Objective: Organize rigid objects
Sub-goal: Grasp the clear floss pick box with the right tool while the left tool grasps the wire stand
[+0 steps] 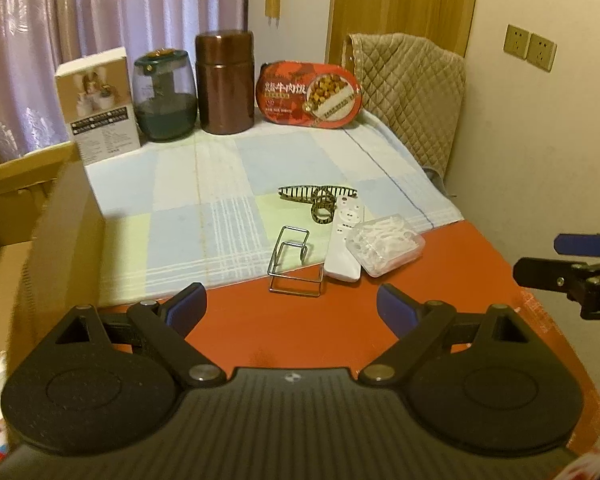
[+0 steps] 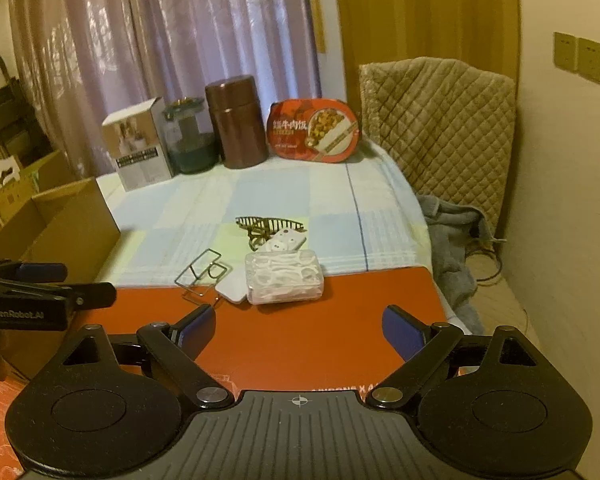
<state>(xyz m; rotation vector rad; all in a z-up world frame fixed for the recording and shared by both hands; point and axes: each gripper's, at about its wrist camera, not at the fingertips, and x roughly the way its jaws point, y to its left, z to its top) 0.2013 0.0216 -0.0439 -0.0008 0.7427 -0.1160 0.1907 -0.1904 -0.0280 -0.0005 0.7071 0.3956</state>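
On the red table [image 1: 284,332], at the edge of a checked cloth [image 1: 180,200], lie a wire stand [image 1: 294,260], a white remote [image 1: 346,240], a clear box of white floss picks [image 1: 388,246] and a striped hair clip [image 1: 320,200]. My left gripper [image 1: 292,312] is open and empty, just short of the wire stand. My right gripper [image 2: 300,332] is open too, nothing between its blue pads, with the floss box [image 2: 284,282] straight ahead. Each gripper shows in the other view: the right [image 1: 538,260] at the right edge, the left [image 2: 90,280] at the left edge.
Along the back of the cloth stand a white carton [image 1: 100,104], a green-lidded glass jar [image 1: 164,96], a brown canister [image 1: 225,80] and a red meal box [image 1: 310,94]. An open cardboard box [image 1: 20,240] adjoins the table's left side. A quilted chair cover [image 1: 412,92] is at back right.
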